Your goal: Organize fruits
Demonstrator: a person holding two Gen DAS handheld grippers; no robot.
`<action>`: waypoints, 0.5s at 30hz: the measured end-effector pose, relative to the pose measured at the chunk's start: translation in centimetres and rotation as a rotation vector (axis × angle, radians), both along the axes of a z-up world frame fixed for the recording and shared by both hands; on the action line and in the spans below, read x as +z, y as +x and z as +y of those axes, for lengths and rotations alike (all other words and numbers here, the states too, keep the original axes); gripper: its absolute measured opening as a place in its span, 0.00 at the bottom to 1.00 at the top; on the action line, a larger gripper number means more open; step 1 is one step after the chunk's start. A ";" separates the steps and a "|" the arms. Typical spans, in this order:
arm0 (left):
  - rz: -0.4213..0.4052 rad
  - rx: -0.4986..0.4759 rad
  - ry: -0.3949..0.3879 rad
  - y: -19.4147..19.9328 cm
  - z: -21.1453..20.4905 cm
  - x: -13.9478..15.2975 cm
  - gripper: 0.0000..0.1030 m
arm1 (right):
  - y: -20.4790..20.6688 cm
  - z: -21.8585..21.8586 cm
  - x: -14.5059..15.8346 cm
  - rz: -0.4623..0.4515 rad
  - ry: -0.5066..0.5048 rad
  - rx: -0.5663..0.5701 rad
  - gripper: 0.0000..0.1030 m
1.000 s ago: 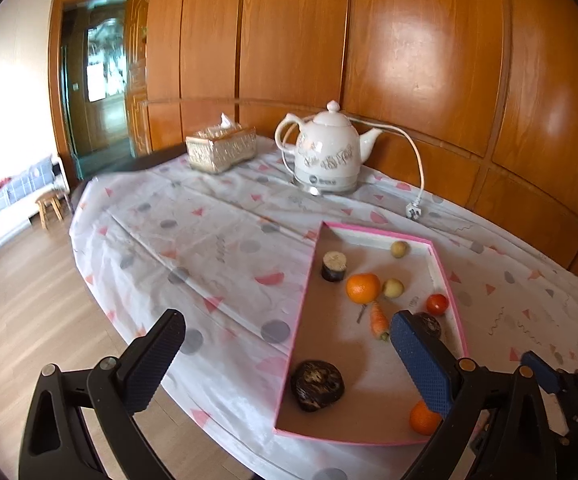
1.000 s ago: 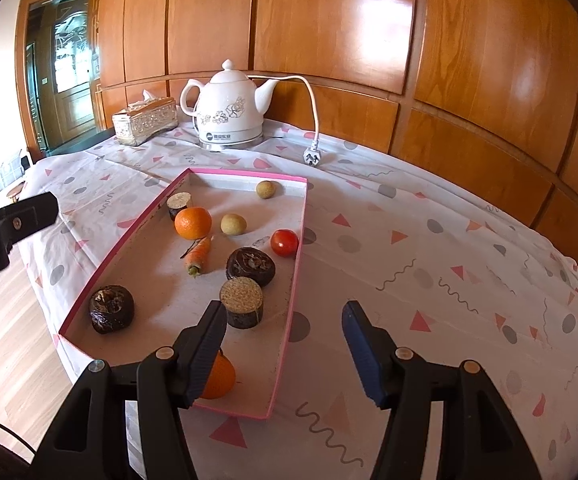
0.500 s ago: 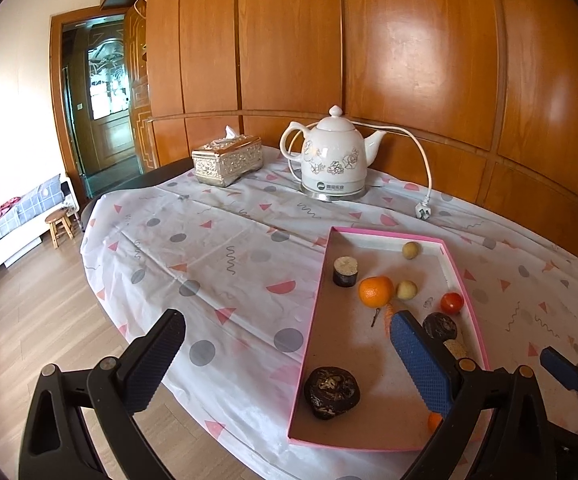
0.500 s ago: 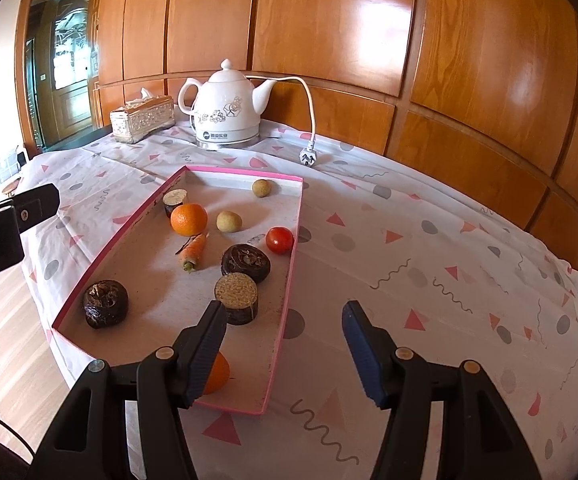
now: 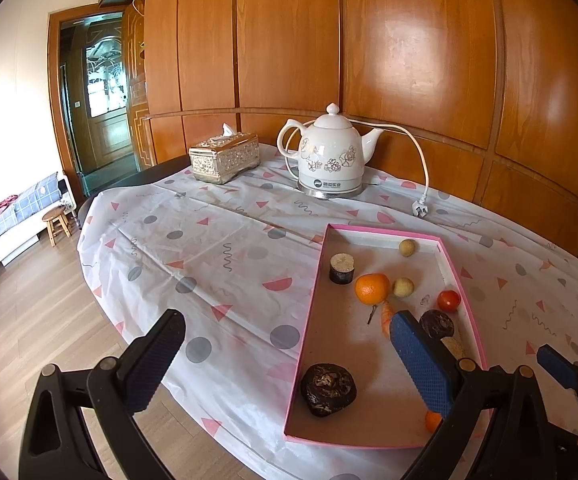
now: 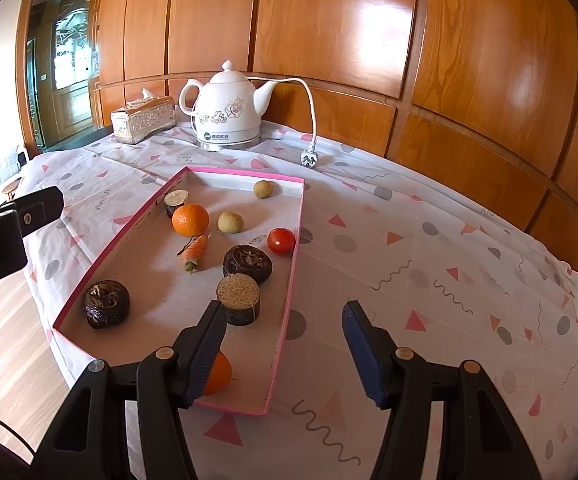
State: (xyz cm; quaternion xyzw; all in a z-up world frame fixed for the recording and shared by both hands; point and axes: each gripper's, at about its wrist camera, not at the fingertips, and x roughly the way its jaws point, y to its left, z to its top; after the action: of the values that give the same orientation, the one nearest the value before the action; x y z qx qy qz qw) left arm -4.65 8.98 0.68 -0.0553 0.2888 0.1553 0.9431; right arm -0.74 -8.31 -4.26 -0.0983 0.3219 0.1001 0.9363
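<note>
A pink-rimmed tray [image 6: 285,312] [image 5: 313,296] lies on the table. In it are an orange [image 6: 190,220] [image 5: 372,288], a small carrot [image 6: 196,253], a red tomato [image 6: 280,241] [image 5: 448,300], two pale round fruits [image 6: 230,222] [image 6: 263,189], two dark wrinkled lumps [image 6: 248,263] [image 6: 106,304], two dark cylinders [image 6: 238,299] [image 6: 175,201] and a second orange [image 6: 218,374] at the near edge. My right gripper [image 6: 283,340] is open and empty above the tray's near right corner. My left gripper [image 5: 285,360] is open and empty at the tray's near left edge.
A white kettle [image 6: 227,108] with a cord and plug [image 6: 309,157] stands at the back of the table. A silver tissue box [image 6: 143,119] is left of it. The table's edge drops to a wooden floor [image 5: 21,320] on the left. Wood panelling runs behind.
Both grippers have drawn back and risen a little, so the tray and table sit slightly farther off in both views. Both stay open. No fruit has moved.
</note>
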 end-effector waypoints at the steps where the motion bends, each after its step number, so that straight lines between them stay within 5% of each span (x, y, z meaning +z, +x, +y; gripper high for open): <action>1: 0.000 -0.001 -0.001 0.0 0.0 0.0 1.00 | 0.0 0.0 0.0 0.000 0.000 0.000 0.59; 15: 0.006 0.002 -0.011 0.0 0.2 -0.2 1.00 | -0.1 0.3 0.0 -0.001 -0.005 0.007 0.59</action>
State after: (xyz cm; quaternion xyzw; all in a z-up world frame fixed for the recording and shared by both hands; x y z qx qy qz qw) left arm -4.61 9.19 0.50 -0.0603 0.2926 0.1549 0.9417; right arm -0.81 -8.03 -4.25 -0.1020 0.3214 0.1025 0.9358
